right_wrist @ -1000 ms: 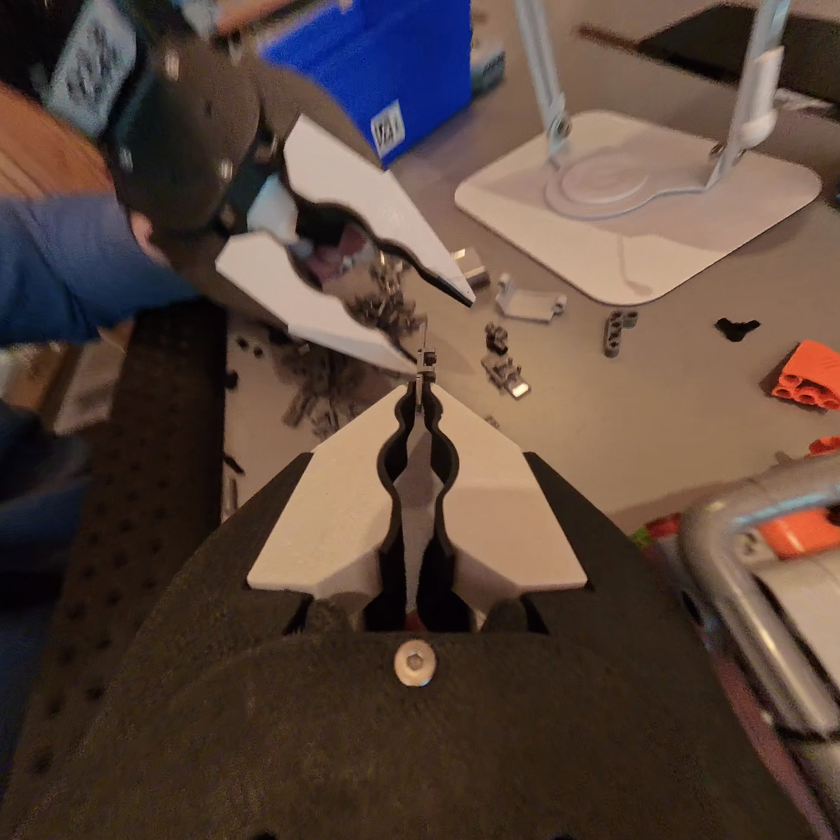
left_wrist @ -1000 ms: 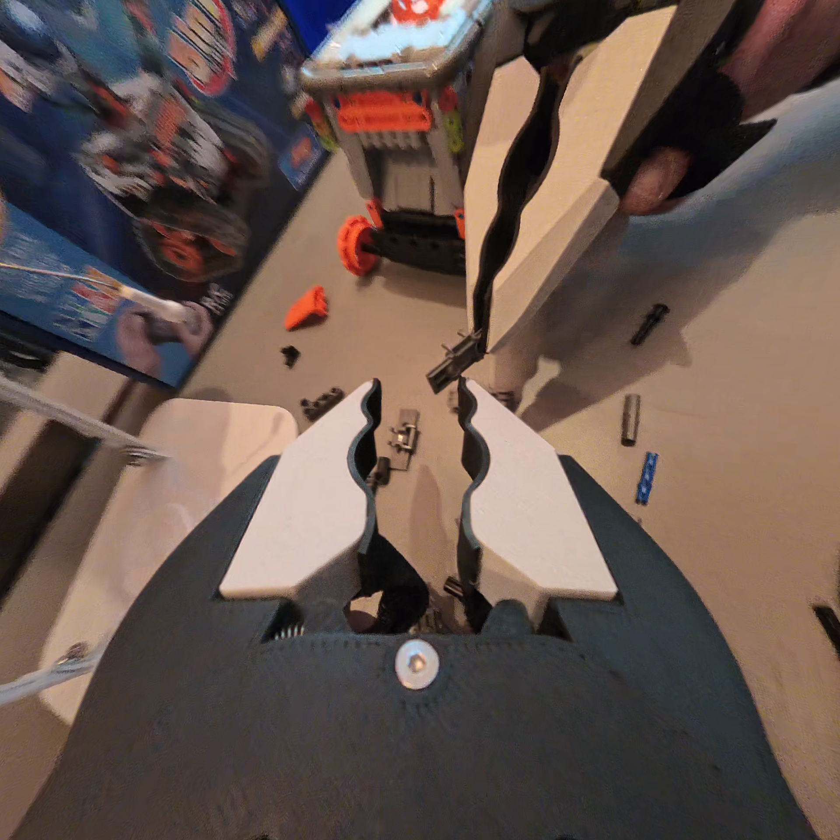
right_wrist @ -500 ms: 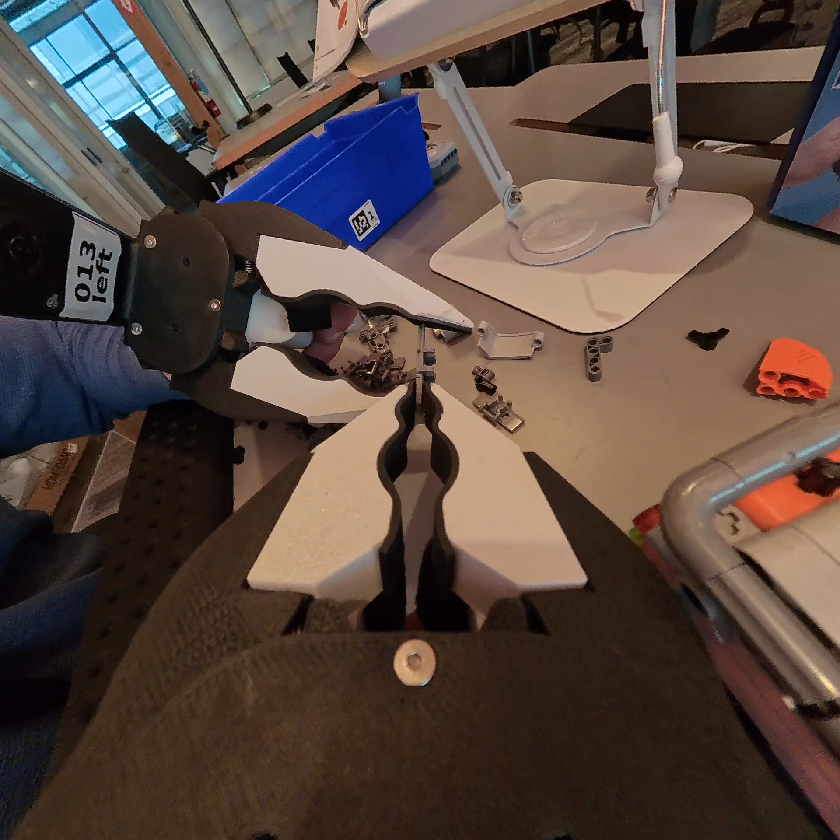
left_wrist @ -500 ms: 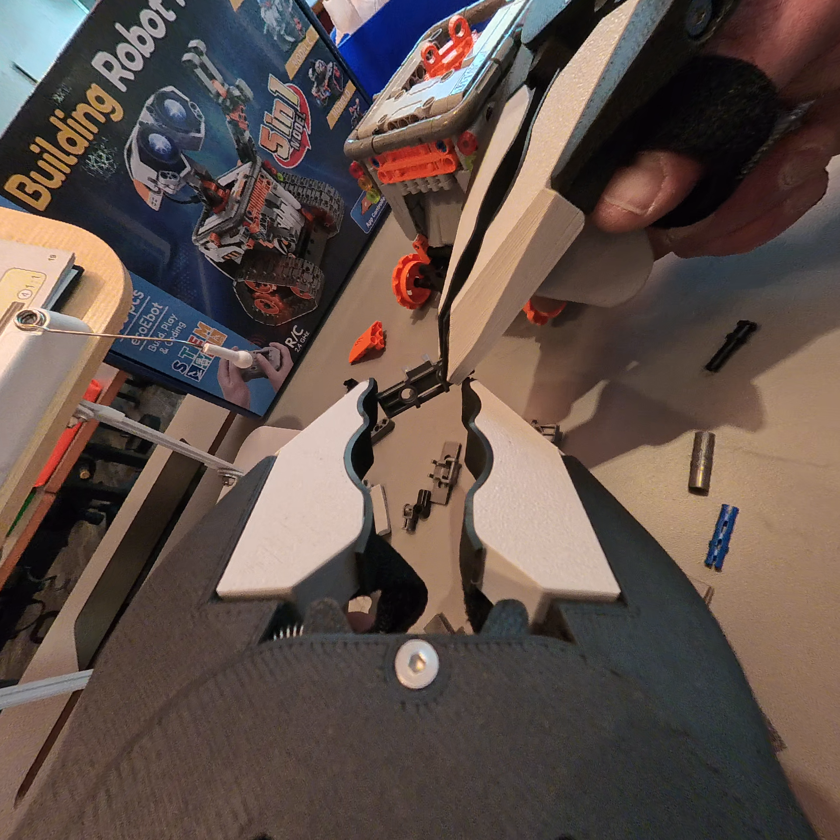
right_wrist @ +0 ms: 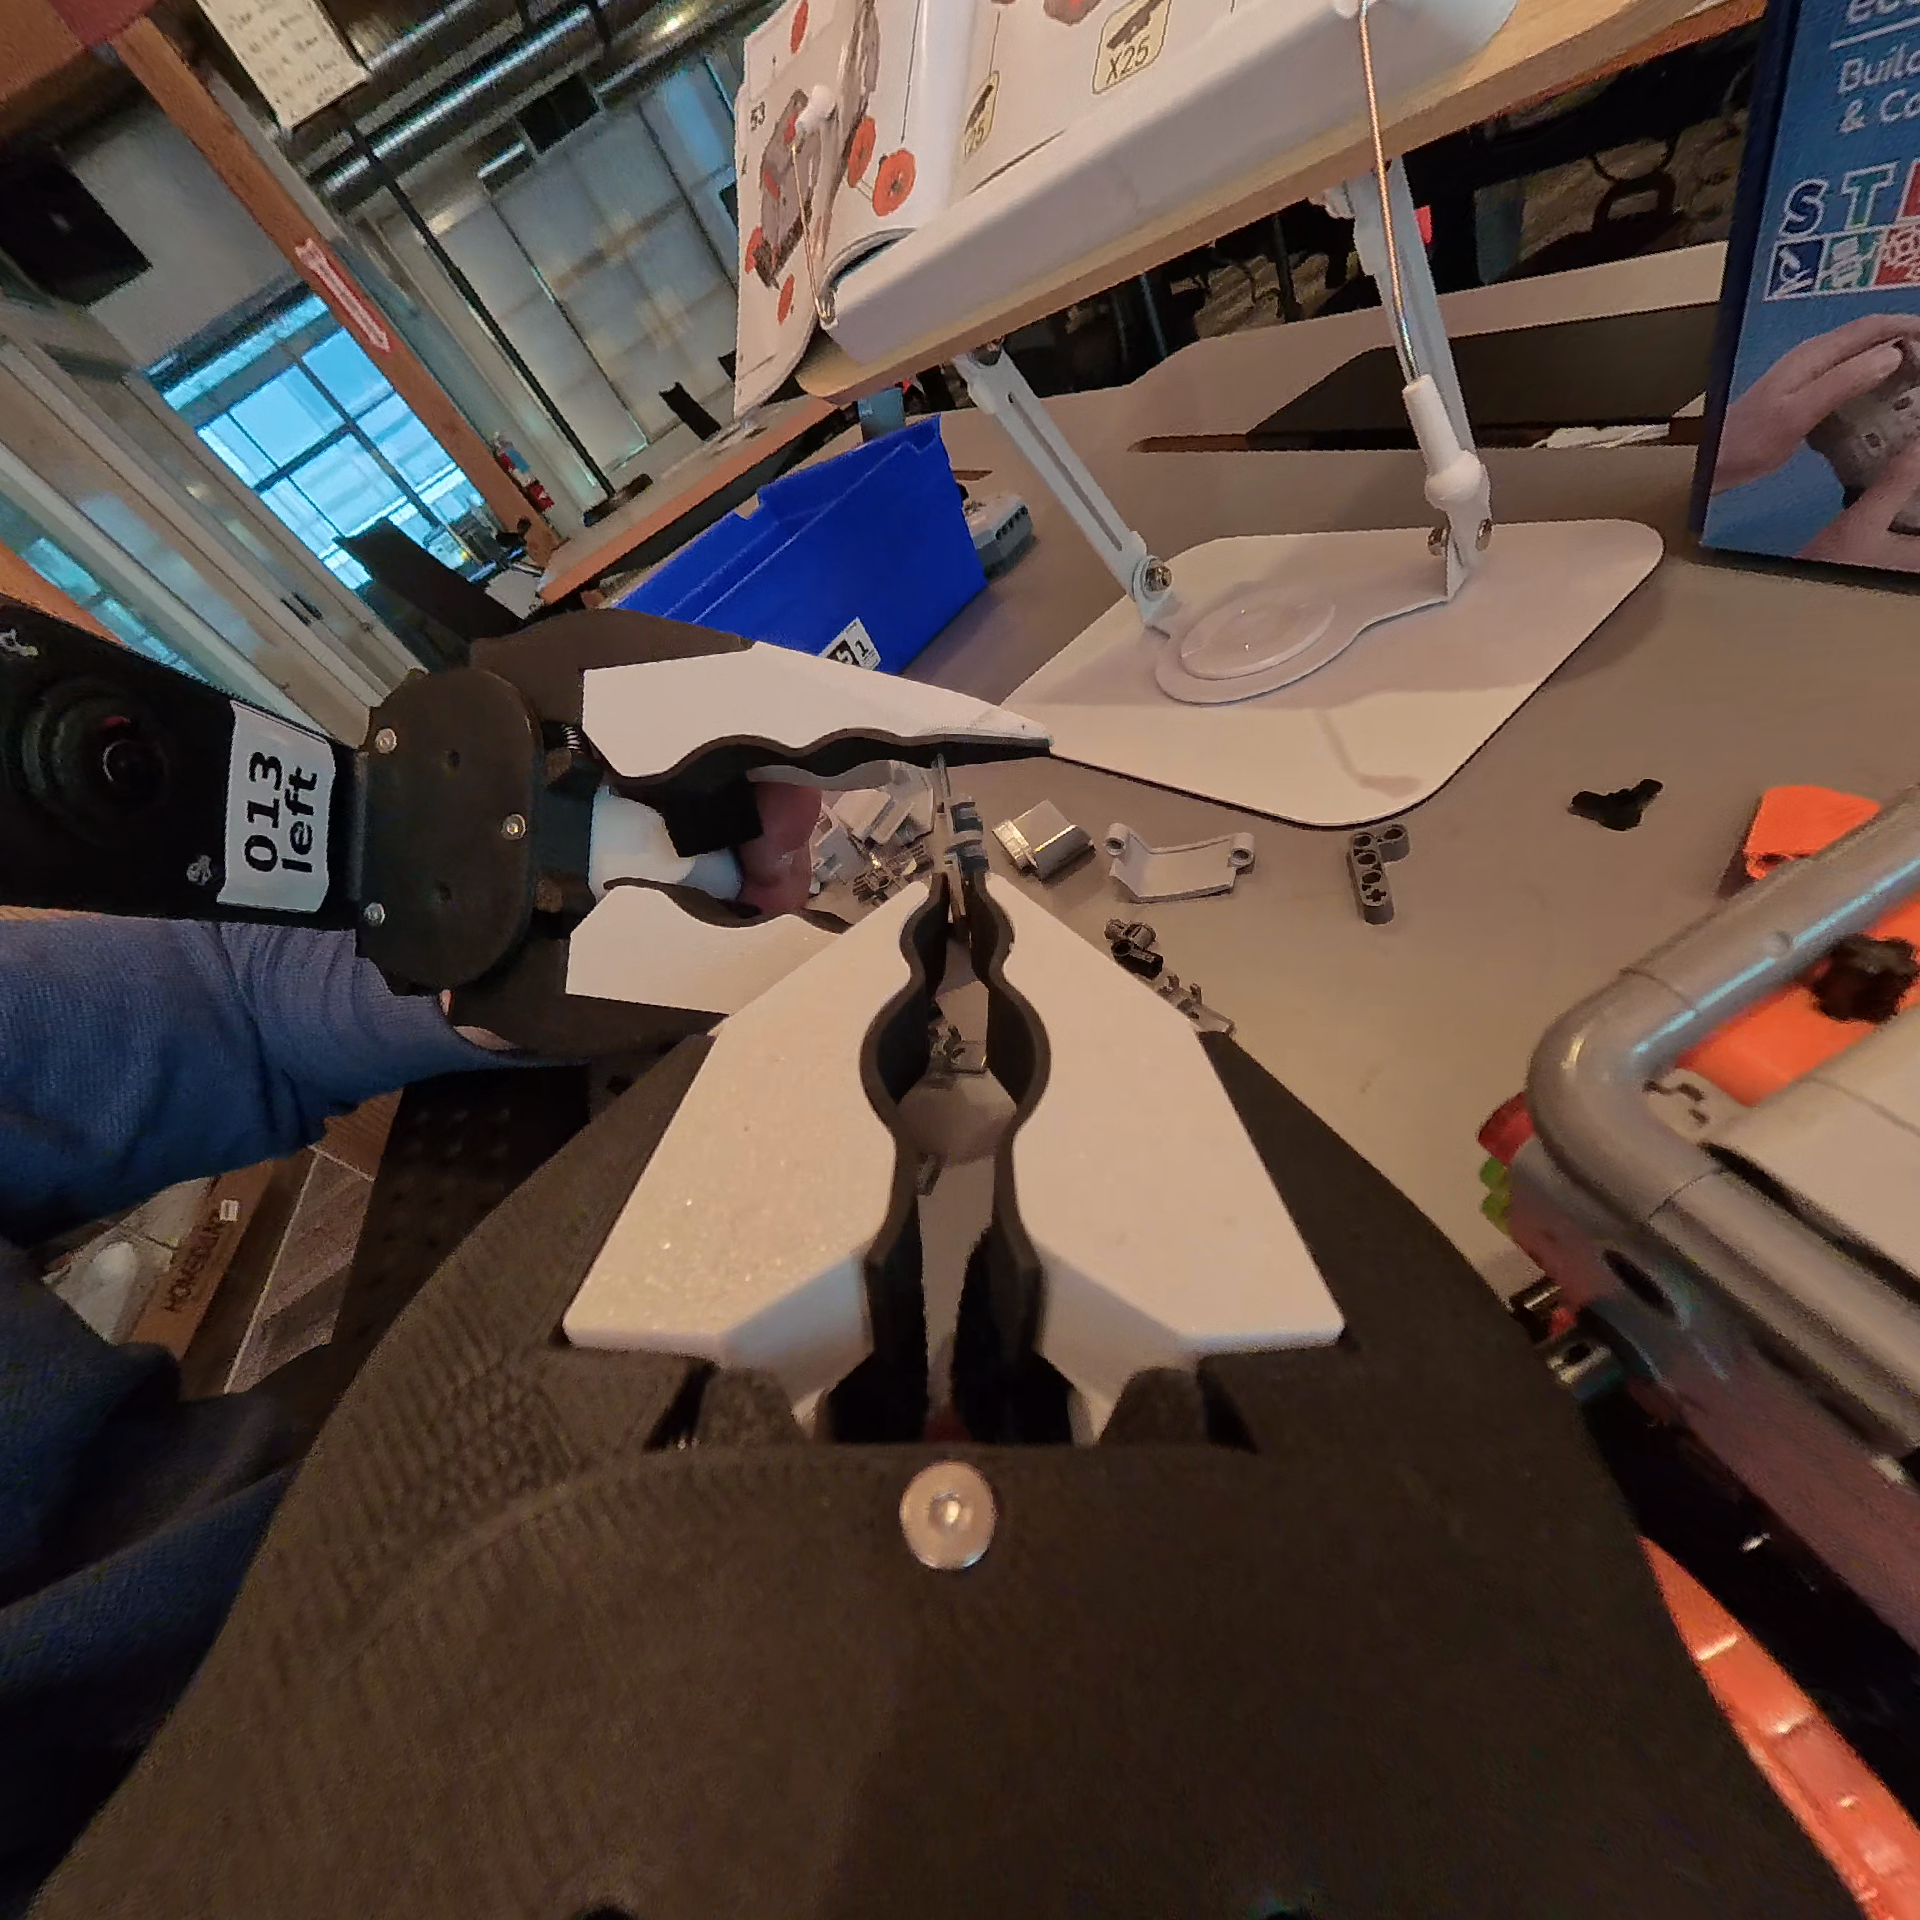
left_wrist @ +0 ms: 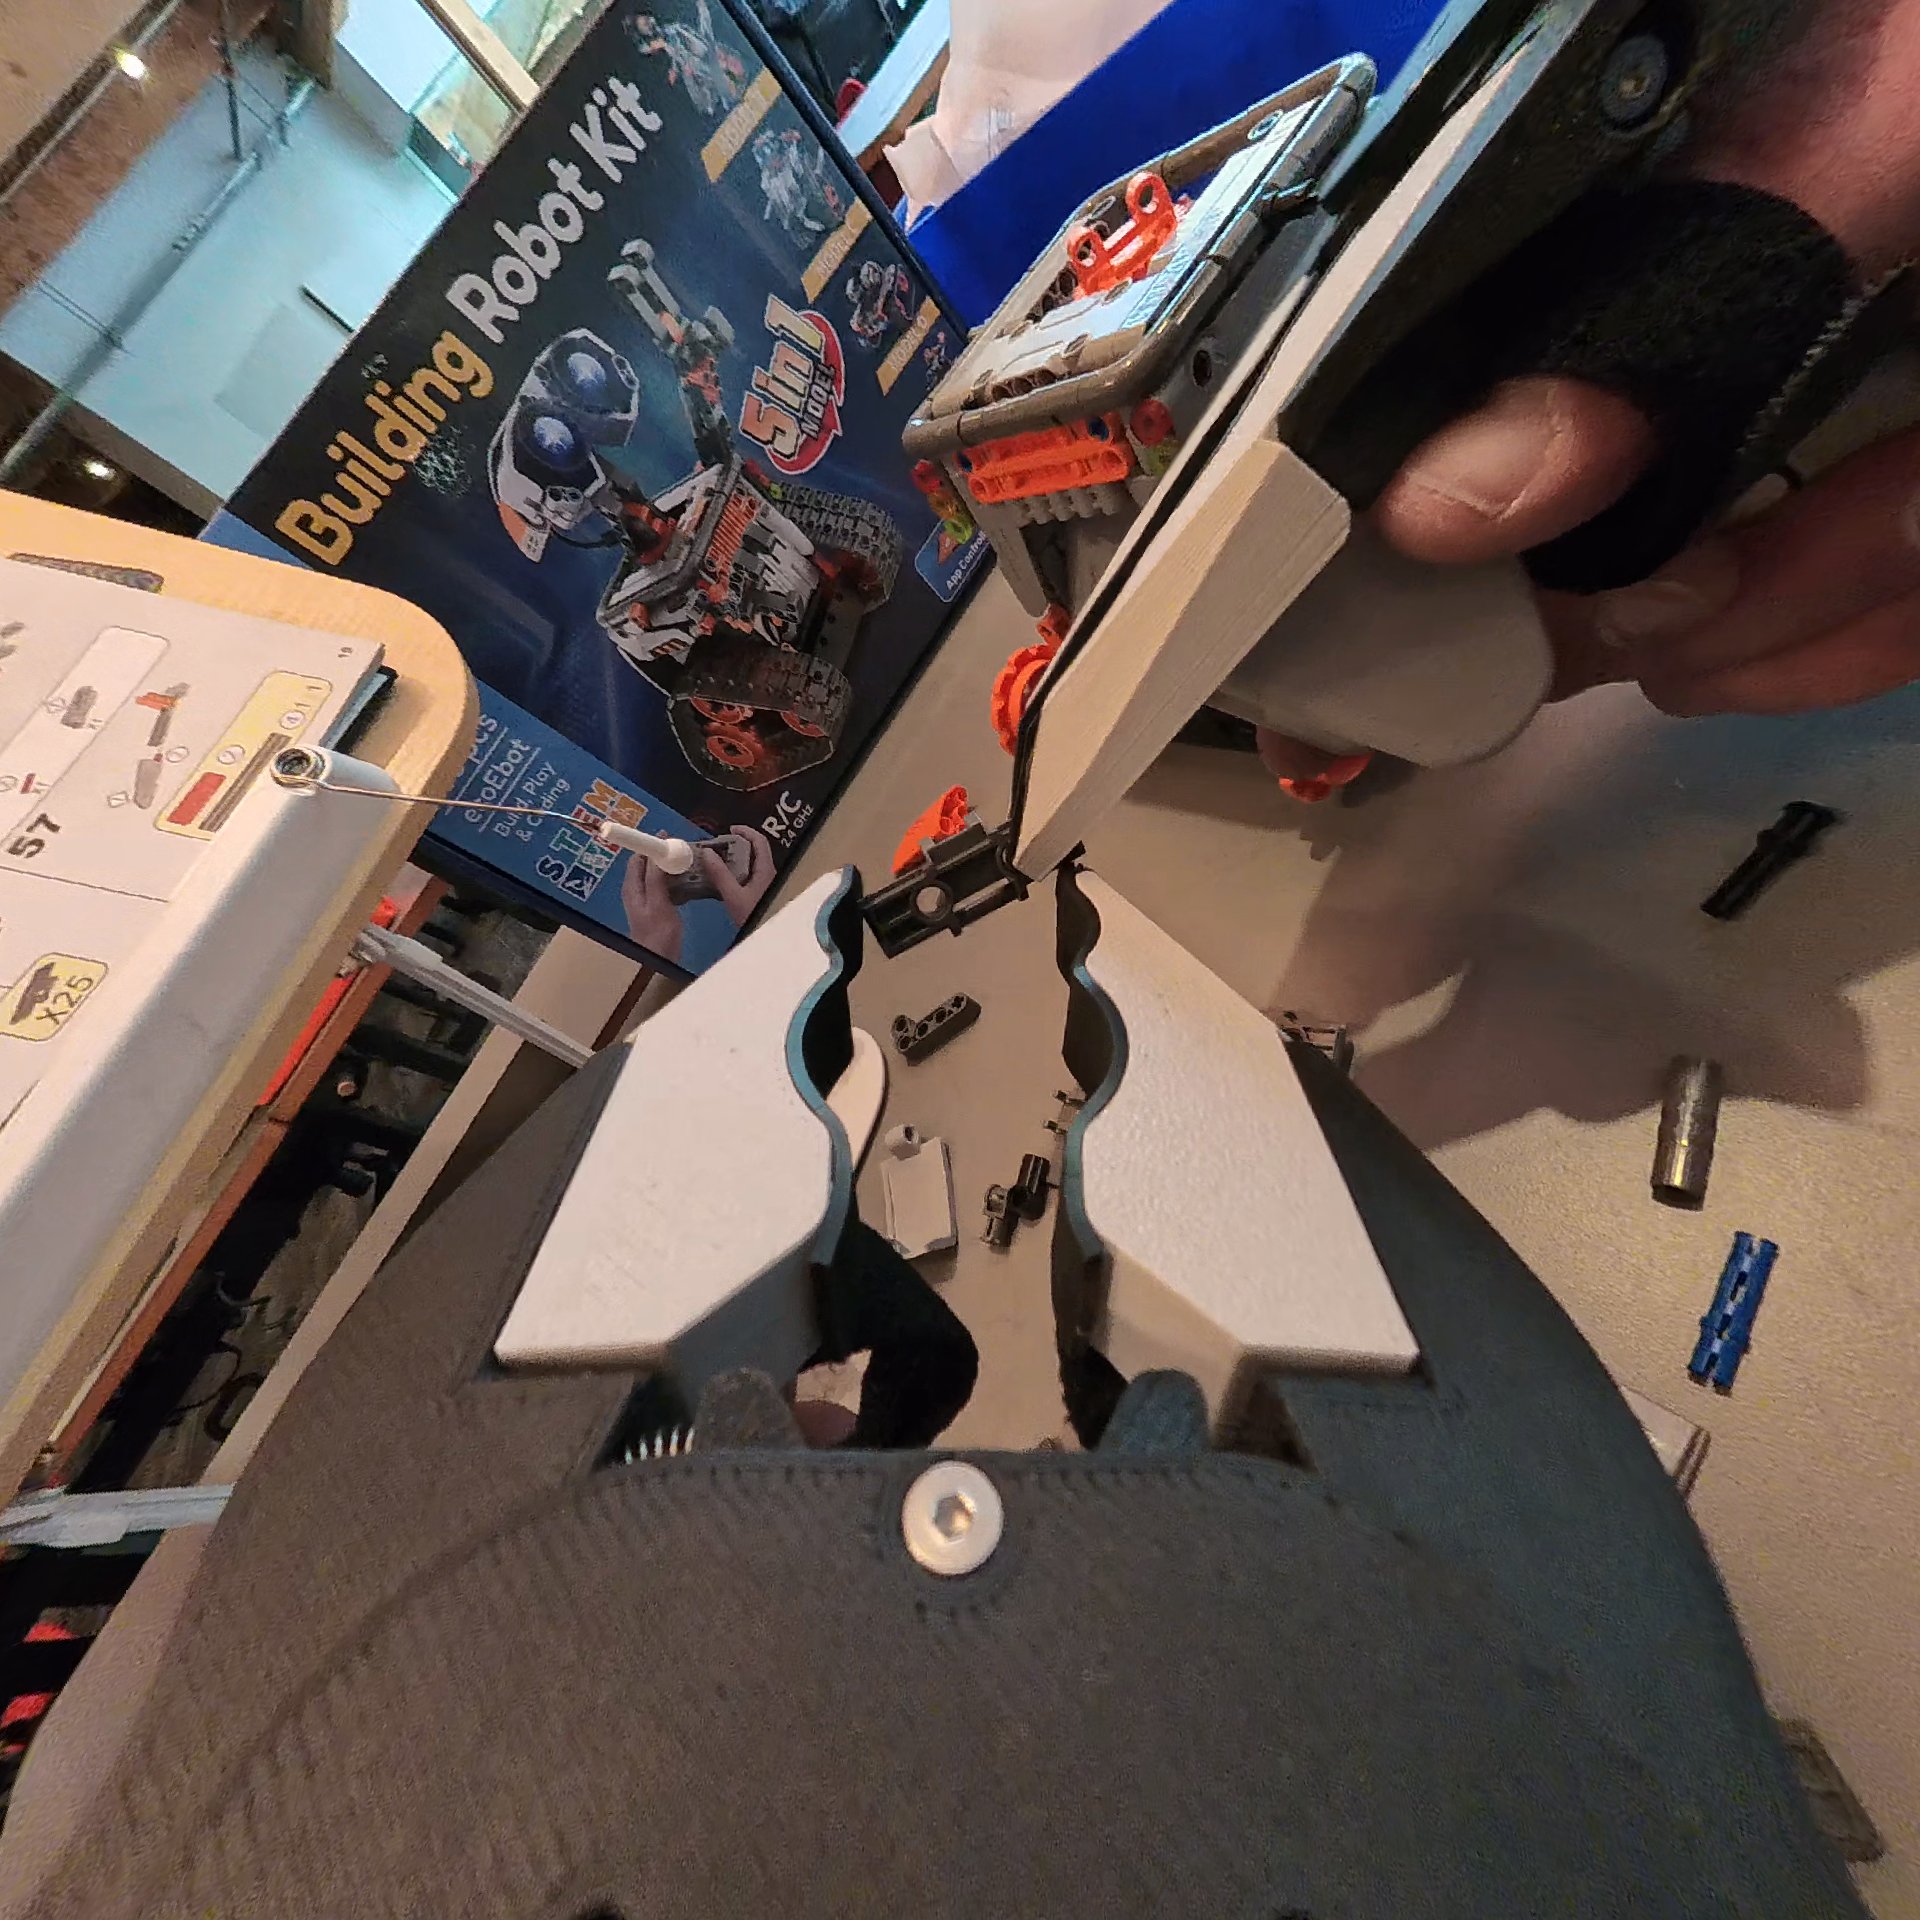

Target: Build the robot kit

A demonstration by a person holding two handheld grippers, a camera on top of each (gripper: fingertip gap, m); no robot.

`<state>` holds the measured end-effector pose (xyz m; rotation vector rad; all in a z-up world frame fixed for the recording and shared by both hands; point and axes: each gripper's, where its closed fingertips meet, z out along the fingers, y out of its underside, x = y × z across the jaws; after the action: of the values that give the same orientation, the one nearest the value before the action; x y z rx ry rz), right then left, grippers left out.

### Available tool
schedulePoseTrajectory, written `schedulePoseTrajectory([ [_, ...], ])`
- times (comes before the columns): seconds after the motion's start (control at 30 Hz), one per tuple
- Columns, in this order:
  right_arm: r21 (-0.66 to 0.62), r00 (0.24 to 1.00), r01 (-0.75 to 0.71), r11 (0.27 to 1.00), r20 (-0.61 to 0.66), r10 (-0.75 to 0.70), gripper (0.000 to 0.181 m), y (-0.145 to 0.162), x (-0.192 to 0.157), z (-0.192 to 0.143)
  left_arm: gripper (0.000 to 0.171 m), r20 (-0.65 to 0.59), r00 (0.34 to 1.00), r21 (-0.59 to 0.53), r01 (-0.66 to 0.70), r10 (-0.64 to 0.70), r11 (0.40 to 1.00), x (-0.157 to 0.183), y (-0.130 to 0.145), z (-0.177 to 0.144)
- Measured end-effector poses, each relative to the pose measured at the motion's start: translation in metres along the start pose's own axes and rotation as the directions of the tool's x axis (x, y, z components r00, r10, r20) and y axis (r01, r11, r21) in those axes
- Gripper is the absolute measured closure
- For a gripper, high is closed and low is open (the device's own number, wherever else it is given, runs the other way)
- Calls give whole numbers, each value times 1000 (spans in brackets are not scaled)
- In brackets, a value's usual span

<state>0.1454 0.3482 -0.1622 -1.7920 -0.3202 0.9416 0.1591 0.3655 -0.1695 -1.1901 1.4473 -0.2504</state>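
Right gripper (right_wrist: 961, 904) is clenched on a small dark gray brick piece (left_wrist: 940, 899), pinched at the very fingertips and held up off the desk (right_wrist: 1455, 987). Left gripper (left_wrist: 961, 914) is released, fingers spread wide, with the piece sitting right at the gap between its tips; it seems to touch the left fingertip (left_wrist: 836, 909) (contact hard to confirm). In the right wrist view the piece reads as a thin vertical sliver between the two grippers' tips.

On the desk under and just past the left gripper:
- gray perforated beam (left_wrist: 935, 1027)
- light gray flat plate (left_wrist: 920, 1190)
- small black connector (left_wrist: 1023, 1195)

Toward the right edge in the left wrist view: black pin (left_wrist: 1766, 860), gray metal sleeve (left_wrist: 1683, 1132), blue pin (left_wrist: 1733, 1309).

Behind the right gripper: partly built gray-and-orange robot model (left_wrist: 1101, 416) and an orange wedge piece (left_wrist: 930, 821) beside it. The kit box (left_wrist: 644, 468) stands along the far side of the desk.

White book stand base (right_wrist: 1340, 665) sits on the desk with an open instruction booklet (right_wrist: 935, 135) on its raised shelf. Blue bin (right_wrist: 831, 551) is farther back, behind the left gripper.
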Motion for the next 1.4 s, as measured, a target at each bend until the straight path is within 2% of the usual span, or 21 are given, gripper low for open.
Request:
schedulePoseTrajectory([
  [0.23, 10, 1000, 6, 1000, 9, -6, 180, -1, -2, 0, 138, -1, 999, 7, -32, 32, 999, -2, -1, -1],
  [0.57, -60, 991, 131, 990, -4, -131, 180, 4, -4, -3, 142, -59, 985, 10, -165, 165, 986, 1, 1, -4],
  [0.83, -48, 996, 86, 995, 24, -85, 180, 1, -5, -4, 142, -89, 983, 15, -157, 158, 987, 1, 0, -6],
  [0.9, -70, 993, 117, 991, 14, -116, 178, 3, -3, -5, 142, -127, 976, -5, -180, 178, 984, 2, 5, -6],
  [1.0, -173, 981, 189, 967, -3, -192, 177, 13, 2, -9, 142, -266, 943, -64, -226, 202, 972, 13, 23, -6],
  [1.03, -220, 972, 225, 949, -21, -235, 176, 20, 6, -10, 142, -291, 934, -97, -246, 209, 964, 13, 32, -5],
  [1.1, -330, 943, 300, 895, -37, -329, 170, 37, 13, -11, 142, -433, 885, -150, -255, 168, 955, 30, 50, -7],
  [1.17, -413, 924, 337, 846, -29, -382, 162, 52, 16, -9, 142, -487, 863, -157, -240, 137, 958, 38, 58, -3],
  [1.2, -456, 911, 353, 817, -29, -410, 157, 60, 20, -9, 142, -548, 829, -168, -239, 111, 956, 47, 63, -5],
  [1.27, -490, 878, 395, 777, -49, -477, 164, 64, 27, -9, 142, -569, 814, -177, -255, 112, 951, 50, 68, 0],
  [1.4, -521, 876, 402, 753, -22, -482, 161, 74, 27, -7, 142, -661, 743, -155, -271, 104, 950, 62, 66, 1],
])
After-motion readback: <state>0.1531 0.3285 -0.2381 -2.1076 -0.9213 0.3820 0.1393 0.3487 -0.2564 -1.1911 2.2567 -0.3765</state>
